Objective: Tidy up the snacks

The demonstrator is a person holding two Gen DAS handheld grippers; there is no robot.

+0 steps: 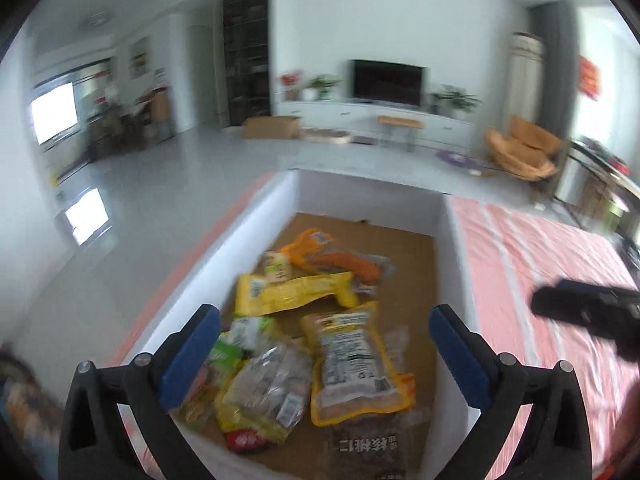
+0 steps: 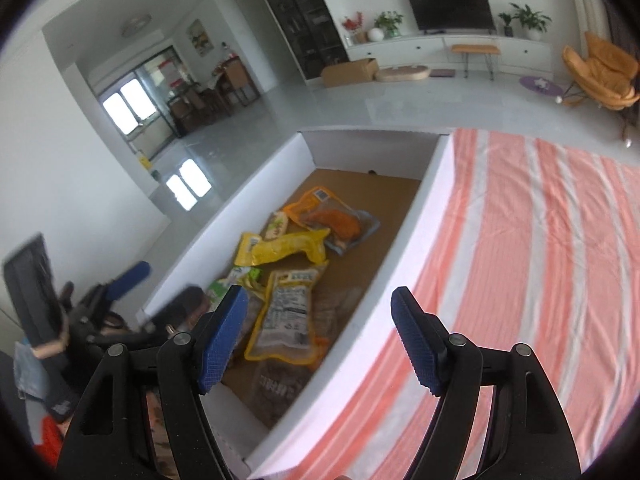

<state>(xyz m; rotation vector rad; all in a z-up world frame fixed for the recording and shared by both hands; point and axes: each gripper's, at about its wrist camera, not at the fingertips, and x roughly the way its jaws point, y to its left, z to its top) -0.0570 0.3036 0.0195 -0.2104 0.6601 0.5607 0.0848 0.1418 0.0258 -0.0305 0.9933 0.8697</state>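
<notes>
hovering over white box (image 1: pixel 256 240): left hand-held gripper (image 1: pixel 324 320) jaws wide apart, empty. right hand-held gripper (image 2: pixel 318 312) jaws apart, empty. snack packets (image 1: pixel 344 356) piled inside box, beside striped cloth (image 2: pixel 520 240).

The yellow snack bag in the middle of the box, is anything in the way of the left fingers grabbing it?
Nothing visible blocks it. The yellow snack bag lies in the white box, and the left gripper hangs open above the pile. An orange packet overlaps the bag's far edge, but its top is bare.
</notes>
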